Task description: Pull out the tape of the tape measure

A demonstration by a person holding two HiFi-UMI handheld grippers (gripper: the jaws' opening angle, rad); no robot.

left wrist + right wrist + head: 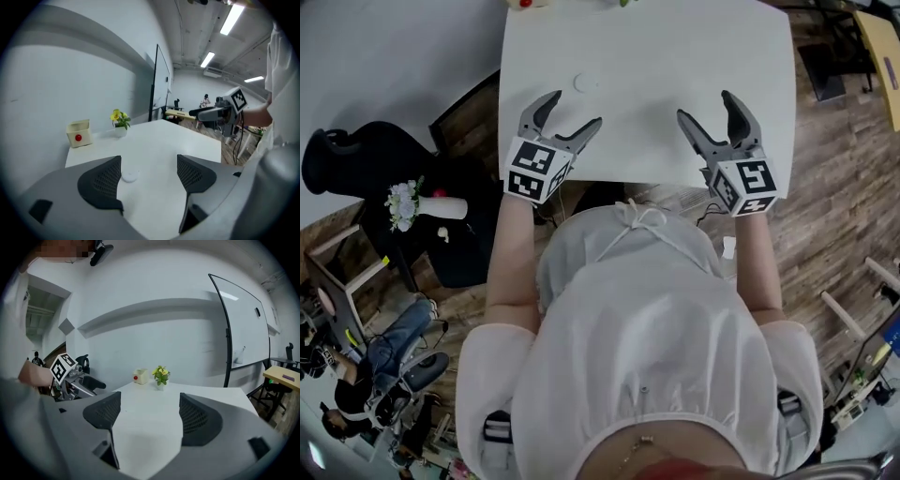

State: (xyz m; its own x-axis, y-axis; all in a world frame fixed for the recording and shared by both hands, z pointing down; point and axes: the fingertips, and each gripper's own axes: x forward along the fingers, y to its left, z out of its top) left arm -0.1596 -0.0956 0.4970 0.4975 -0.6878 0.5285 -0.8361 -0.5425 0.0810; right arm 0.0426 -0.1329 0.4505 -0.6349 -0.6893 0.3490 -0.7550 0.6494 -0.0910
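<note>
A small round white tape measure [586,82] lies on the white table [656,56], left of the middle. My left gripper [577,108] hovers over the table's near edge with its tips just short of the disc, open and empty. In the left gripper view the tape measure [130,176] sits on the table just beyond the left pad [101,180], outside the gap. My right gripper [705,105] is held over the near right part of the table, open, with only bare tabletop between its pads [199,420]. The two grippers stand apart and point away from the person.
A cream box with a red dot [78,133] and a small pot of yellow flowers [121,124] stand at the table's far edge by the wall. A whiteboard [243,324] stands past the table's right end. A black chair [356,159] is on the left.
</note>
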